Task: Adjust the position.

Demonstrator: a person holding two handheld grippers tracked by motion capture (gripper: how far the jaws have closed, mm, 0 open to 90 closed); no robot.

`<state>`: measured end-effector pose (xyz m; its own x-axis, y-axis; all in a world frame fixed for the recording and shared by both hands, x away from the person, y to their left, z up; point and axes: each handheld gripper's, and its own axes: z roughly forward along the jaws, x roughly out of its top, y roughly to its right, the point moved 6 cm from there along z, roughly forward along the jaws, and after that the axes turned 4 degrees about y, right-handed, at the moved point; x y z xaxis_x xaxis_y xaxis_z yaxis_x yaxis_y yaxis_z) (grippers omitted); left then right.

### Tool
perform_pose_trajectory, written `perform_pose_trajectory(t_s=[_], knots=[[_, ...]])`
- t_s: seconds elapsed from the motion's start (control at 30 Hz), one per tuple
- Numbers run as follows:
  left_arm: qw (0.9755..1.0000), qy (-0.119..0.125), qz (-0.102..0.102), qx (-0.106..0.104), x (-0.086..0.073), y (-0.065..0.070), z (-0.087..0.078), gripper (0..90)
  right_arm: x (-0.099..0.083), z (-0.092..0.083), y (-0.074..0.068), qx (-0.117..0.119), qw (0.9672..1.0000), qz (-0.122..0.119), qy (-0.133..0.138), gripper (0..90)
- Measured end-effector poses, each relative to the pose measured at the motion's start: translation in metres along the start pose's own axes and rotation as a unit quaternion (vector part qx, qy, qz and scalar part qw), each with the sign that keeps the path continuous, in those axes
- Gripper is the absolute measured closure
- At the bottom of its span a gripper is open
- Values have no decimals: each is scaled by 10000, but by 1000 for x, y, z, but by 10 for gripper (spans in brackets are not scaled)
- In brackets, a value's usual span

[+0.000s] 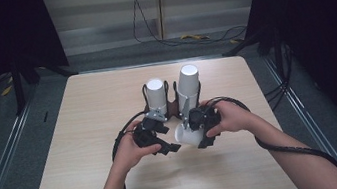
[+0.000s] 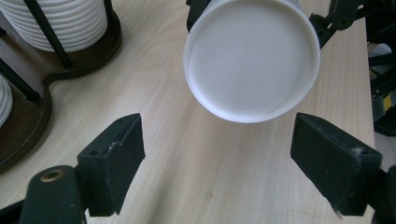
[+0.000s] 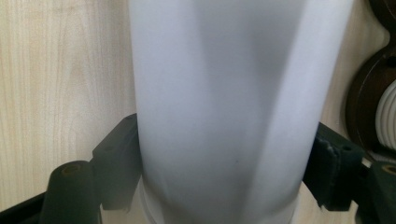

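Cup (image 1: 186,135) off the holder (image 1: 172,108), gripped sideways in right gripper (image 1: 205,128) jaws; left gripper (image 1: 167,143) jaws spread wide, handover seemingly pending

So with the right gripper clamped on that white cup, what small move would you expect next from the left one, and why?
Probably the left gripper eases forward to bring its jaws around the white cup. Its jaws stand open with the cup's closed base facing them just ahead, while the right gripper holds the cup sideways by its wall.
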<state>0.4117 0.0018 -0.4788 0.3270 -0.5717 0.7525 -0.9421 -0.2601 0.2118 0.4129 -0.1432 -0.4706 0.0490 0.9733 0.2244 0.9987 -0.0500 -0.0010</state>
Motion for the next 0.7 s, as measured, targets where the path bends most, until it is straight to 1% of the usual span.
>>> perform_pose_trajectory(t_s=[0.13,0.2,0.3,0.4,0.47,0.5,0.53,0.57,0.63,0.7], knots=[[10000,41,-1,-4,1,0,0,184,1,1,-1,36,10000,-24,16,235],[10000,76,-51,-35,1,0,1,193,2,1,-1,34,10000,-14,35,235],[9999,61,-43,-69,2,1,3,201,3,2,-2,44,10000,-13,37,235],[9999,89,-20,-81,3,3,5,201,5,3,-2,61,9999,-93,17,235],[9999,73,-3,-94,4,3,5,203,6,3,-2,45,10000,-72,41,235],[9999,40,26,-89,4,3,5,203,6,3,-2,26,9999,-107,29,235],[9999,88,19,-88,4,3,5,203,7,3,-1,29,9999,-154,48,235],[9999,130,-12,-93,5,4,6,203,8,2,-2,19,9999,-129,52,235],[9998,145,-20,-107,6,4,5,205,8,2,-2,15,9999,-129,51,235],[9998,153,15,-123,6,4,5,215,8,2,-2,14,9999,-136,51,235]])
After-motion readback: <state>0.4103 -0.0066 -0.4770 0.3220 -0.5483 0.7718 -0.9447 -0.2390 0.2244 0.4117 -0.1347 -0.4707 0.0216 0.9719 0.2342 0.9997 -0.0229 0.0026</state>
